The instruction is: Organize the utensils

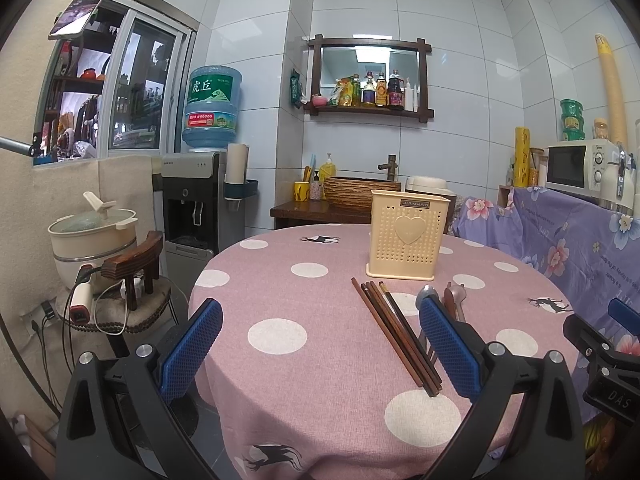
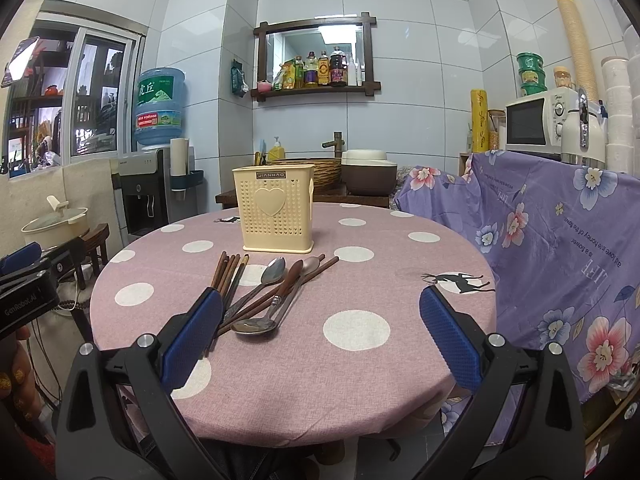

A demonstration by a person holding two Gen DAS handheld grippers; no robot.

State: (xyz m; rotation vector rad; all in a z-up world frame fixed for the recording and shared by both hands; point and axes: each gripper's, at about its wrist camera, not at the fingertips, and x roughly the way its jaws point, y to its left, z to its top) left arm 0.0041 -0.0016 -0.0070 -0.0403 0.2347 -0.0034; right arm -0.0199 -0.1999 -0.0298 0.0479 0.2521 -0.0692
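Note:
A cream perforated utensil holder (image 1: 408, 240) (image 2: 276, 212) stands upright at the far side of the round pink polka-dot table (image 1: 320, 360) (image 2: 360, 380). In front of it lie several brown chopsticks (image 1: 392, 332) (image 2: 228, 272) and metal spoons (image 2: 274, 272), one spoon bowl (image 2: 254, 326) nearest me. My left gripper (image 1: 320, 344) is open and empty above the near table edge, chopsticks just left of its right finger. My right gripper (image 2: 320, 332) is open and empty, the utensils beside its left finger.
A purple floral cloth (image 2: 560, 260) covers a counter at the right, with a microwave (image 2: 536, 120) on top. A water dispenser (image 1: 200, 200) and a chair with a pot (image 1: 92, 236) stand left. A basin and rice cooker (image 2: 368, 176) sit behind the table.

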